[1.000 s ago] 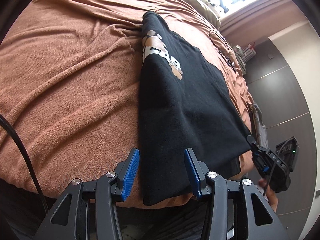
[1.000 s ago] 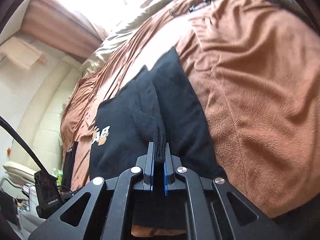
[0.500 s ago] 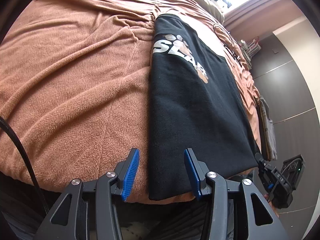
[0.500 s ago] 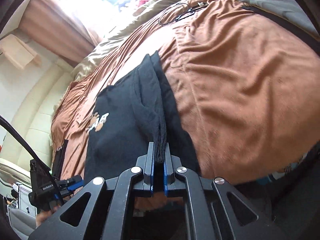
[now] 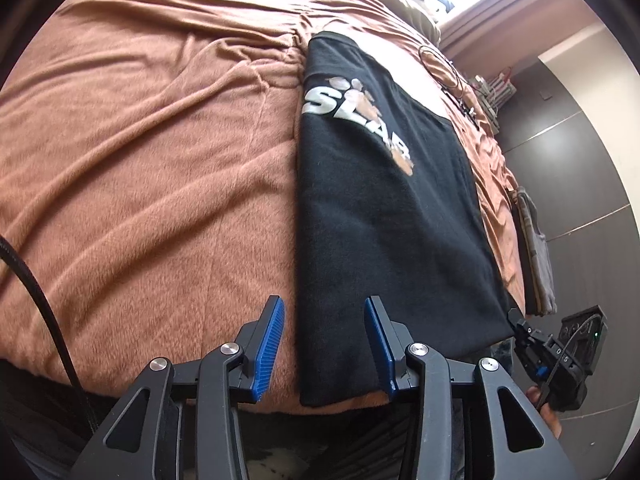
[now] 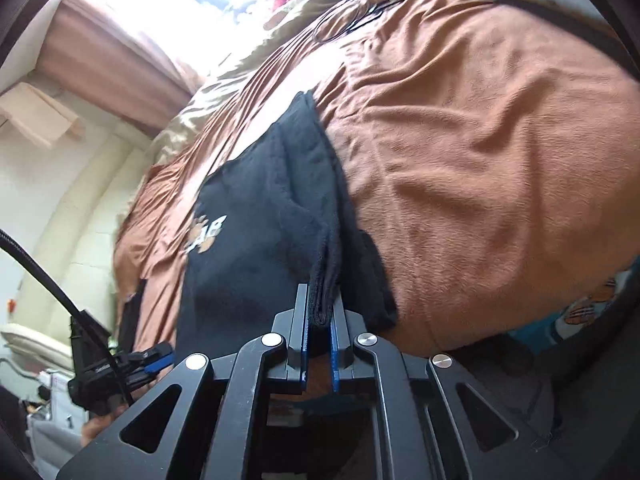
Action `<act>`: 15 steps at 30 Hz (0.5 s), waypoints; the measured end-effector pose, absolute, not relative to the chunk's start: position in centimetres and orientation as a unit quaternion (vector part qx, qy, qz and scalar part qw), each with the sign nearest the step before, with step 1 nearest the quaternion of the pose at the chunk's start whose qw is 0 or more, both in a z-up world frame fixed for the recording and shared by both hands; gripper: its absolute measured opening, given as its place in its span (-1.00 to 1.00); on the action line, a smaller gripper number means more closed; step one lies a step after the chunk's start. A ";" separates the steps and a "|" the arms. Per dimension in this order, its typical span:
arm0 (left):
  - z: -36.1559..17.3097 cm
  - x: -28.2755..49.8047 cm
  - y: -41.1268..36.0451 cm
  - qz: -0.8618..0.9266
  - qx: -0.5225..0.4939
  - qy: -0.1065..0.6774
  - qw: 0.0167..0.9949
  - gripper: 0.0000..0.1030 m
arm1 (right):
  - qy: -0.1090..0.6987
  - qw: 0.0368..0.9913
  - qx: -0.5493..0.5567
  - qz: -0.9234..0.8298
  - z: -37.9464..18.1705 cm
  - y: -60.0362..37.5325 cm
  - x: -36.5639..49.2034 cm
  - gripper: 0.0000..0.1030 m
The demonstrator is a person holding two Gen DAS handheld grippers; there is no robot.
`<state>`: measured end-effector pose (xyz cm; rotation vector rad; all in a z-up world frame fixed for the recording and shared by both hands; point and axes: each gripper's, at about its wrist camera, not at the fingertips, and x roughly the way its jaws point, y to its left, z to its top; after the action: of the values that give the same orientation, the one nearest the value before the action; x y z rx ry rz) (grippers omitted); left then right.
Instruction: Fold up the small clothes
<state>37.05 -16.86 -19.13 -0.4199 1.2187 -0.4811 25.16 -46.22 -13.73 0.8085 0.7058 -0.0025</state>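
A black T-shirt [image 5: 384,216] with a white and tan print lies folded lengthwise on the brown blanket [image 5: 152,168], its hem at the near bed edge. My left gripper [image 5: 324,344] is open and empty, its fingers straddling the shirt's near left corner just above it. My right gripper [image 6: 320,320] is shut on a bunched fold of the black T-shirt [image 6: 256,240] at its near right corner. The right gripper also shows in the left wrist view [image 5: 520,324], at the shirt's right corner.
A grey folded garment [image 5: 536,248] lies at the bed's right edge. Black cables [image 5: 448,76] lie on the blanket far back. Dark wardrobe panels [image 5: 580,184] stand to the right. A bright window with pillows is at the head. The left gripper shows in the right wrist view [image 6: 120,364].
The shirt has been pulled flatter and toward the near bed edge; the print now shows fully. The right gripper kept its hold and drew back. The left gripper stayed open.
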 end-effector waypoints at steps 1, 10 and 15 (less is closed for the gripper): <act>-19.2 37.4 -17.0 -0.221 -0.194 0.563 0.772 -0.15 | 0.340 0.856 0.389 0.009 -13.9 -46.5 25.6 -0.86; -19.6 40.2 -18.0 -0.215 -0.187 0.566 0.773 -0.15 | 0.376 0.831 0.403 0.075 -15.2 -49.3 31.0 -0.30; -19.7 42.3 -18.2 -0.213 -0.185 0.568 0.773 -0.15 | 0.385 0.831 0.389 0.098 -15.1 -50.1 34.3 -0.30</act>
<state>42.27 -18.24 -19.74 -0.4010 1.2299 -0.4609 34.34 -50.15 -15.09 0.8242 0.8170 0.2083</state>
